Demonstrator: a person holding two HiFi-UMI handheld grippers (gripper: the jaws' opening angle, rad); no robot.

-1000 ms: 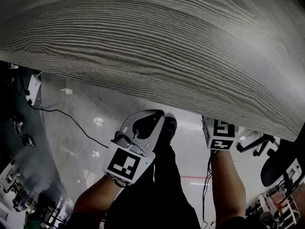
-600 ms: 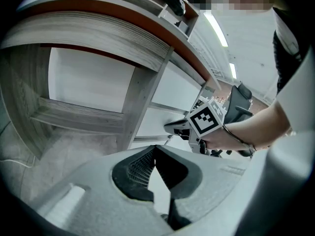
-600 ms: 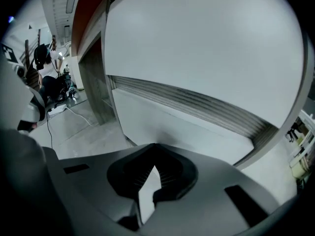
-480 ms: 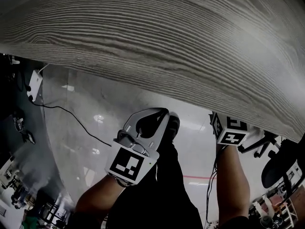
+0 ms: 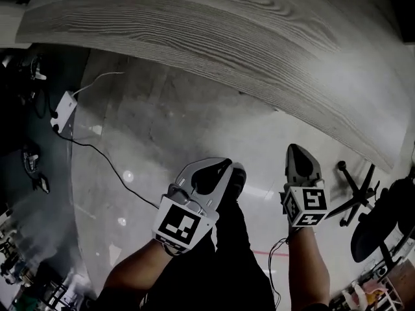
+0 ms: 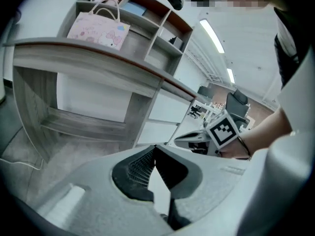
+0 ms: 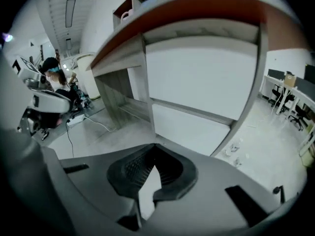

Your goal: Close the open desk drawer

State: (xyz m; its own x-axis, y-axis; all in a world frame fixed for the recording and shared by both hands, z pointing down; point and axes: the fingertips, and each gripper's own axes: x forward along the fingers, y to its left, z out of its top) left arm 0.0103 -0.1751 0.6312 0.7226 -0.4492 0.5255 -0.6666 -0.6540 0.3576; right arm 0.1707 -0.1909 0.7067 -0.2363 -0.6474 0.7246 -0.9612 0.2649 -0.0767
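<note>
The grey wood-grain desk point(image 5: 214, 28) fills the top of the head view. Under its top, the right gripper view shows two white drawer fronts, an upper one point(image 7: 199, 77) and a lower one point(image 7: 192, 132), both looking flush with the frame. The same drawer unit point(image 6: 160, 113) appears past the desk leg in the left gripper view. My left gripper point(image 5: 224, 164) point(image 6: 155, 147) hangs over the floor in front of the desk, shut and empty. To its right my right gripper point(image 5: 296, 149) point(image 7: 155, 146) is also shut on nothing. Neither touches the desk.
A white power strip point(image 5: 63, 109) with a black cable point(image 5: 104, 157) lies on the floor at the left. A black office chair point(image 5: 382, 219) stands at the right. A pink bag point(image 6: 98, 26) sits on the desk under its shelves point(image 6: 162, 28). My dark trouser leg point(image 5: 220, 258) is below.
The desk edge has drawn away toward the top of the head view. The right gripper, earlier half hidden under that edge, now shows whole. Both grippers stay shut.
</note>
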